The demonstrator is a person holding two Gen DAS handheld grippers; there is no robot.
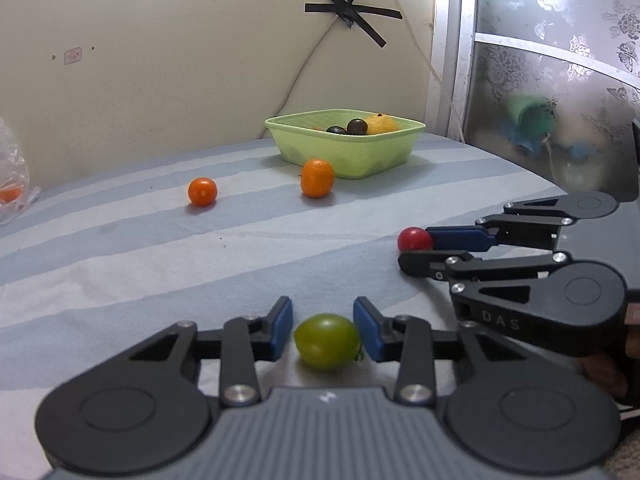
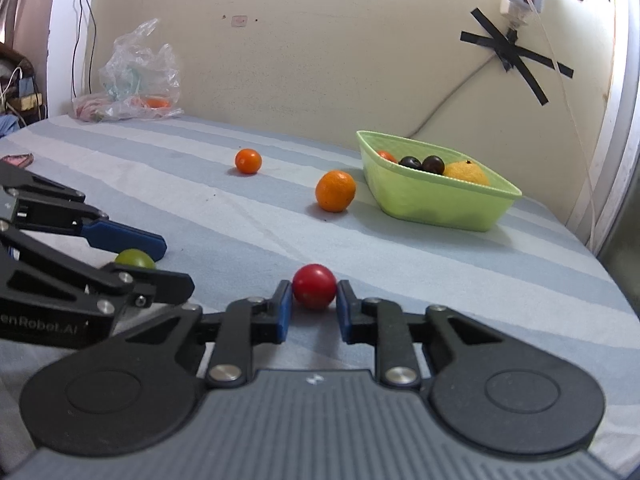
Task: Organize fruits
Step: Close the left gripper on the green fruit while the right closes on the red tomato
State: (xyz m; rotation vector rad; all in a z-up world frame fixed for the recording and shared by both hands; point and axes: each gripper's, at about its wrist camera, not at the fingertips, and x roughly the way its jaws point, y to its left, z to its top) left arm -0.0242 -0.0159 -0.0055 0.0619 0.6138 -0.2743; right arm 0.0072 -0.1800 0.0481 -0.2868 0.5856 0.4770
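Here the left gripper (image 1: 322, 328) stands wide around a green tomato (image 1: 327, 341), pads clear of it. The right gripper (image 2: 313, 307) brackets a red tomato (image 2: 314, 286), blue pads nearly touching; contact unclear. Lettering reads "DAS" and "enRobot.AI". Near the green basket (image 2: 436, 200) lie two orange fruits: one (image 2: 335, 191) just beside, one (image 2: 248, 161) farther.

A smooth green tomato (image 1: 327, 341) and a glossy red tomato (image 2: 314, 286) lie on the striped sheet. Farther off sit a small orange tomato (image 2: 248, 161) and a dimpled mandarin (image 2: 335, 191), beside a pale-green plastic basket (image 2: 440, 204) holding dark plums (image 2: 433, 164) and a yellow citrus (image 2: 466, 173).
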